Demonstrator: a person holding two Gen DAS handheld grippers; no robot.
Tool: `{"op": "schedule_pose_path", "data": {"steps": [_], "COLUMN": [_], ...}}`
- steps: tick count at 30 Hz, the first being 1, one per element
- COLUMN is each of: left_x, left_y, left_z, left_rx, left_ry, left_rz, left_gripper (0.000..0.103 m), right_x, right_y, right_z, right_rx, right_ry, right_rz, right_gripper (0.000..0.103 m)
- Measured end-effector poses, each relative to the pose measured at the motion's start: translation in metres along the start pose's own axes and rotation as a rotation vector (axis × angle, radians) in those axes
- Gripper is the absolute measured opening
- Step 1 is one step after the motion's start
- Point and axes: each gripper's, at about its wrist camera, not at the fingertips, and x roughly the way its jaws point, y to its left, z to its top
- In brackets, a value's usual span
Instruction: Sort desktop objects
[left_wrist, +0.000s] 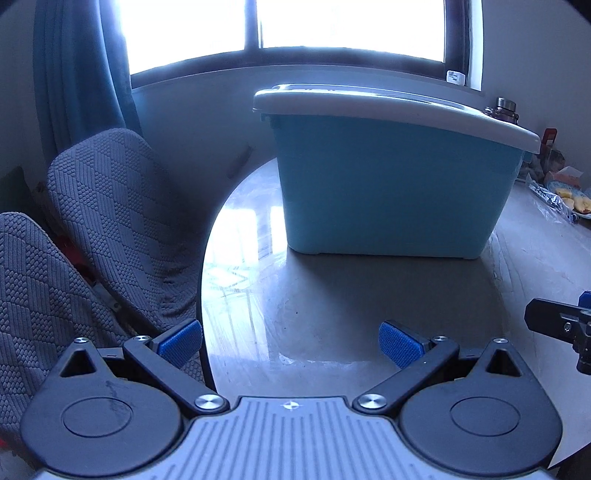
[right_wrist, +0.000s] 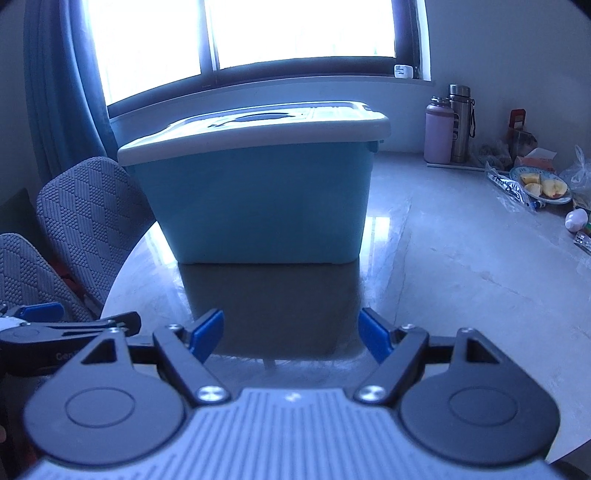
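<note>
- Left wrist view: the left gripper (left_wrist: 291, 345) hangs over the near edge of the pale glossy bench (left_wrist: 369, 314), its blue-padded fingers (left_wrist: 400, 343) spread apart and released, nothing between them.
- Straight beyond the fingers stands the blue storage box (left_wrist: 391, 192), with bare bench between it and the gripper.
- The box wears a pale lid (left_wrist: 388, 107), shut, so what it holds cannot be seen.
- Left of the box, off the bench, are two chairs (left_wrist: 110, 206) with grey textured covers; behind the box are a bright window (left_wrist: 280, 26) and a blue curtain (left_wrist: 81, 66).
- Right of the box, at the frame edge, lies a plate of cut fruit (left_wrist: 570, 203).
- Right wrist view: the right gripper (right_wrist: 291, 334) also faces the box, fingers (right_wrist: 207, 334) apart and released, gripping nothing.
- The box (right_wrist: 258, 199) sits upright on the bench (right_wrist: 461, 277), lid (right_wrist: 258, 125) on; its sides are plain blue.
- Right of the box, near the wall, stand a pink bottle (right_wrist: 439, 131) and a steel flask (right_wrist: 460, 123), just beside each other.
- Further right are the fruit plate (right_wrist: 541, 186) and loose wrappers (right_wrist: 506, 184).
- The left gripper (right_wrist: 66, 325) shows at the left edge, below the box.
</note>
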Motion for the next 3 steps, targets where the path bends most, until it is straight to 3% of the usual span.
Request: {"op": "schedule_pose_path", "data": {"steps": [3], "left_x": [-0.0012], "left_y": [-0.0019], "left_z": [0.0019], "left_rx": [0.010], "left_ry": [-0.012], "left_rz": [0.000], "left_gripper": [0.103], "right_x": [0.0009], "right_y": [0.0004], "right_z": [0.0001], "right_rx": [0.002], "right_ry": [0.005], "right_rz": [0.003], "right_gripper": [0.080]}}
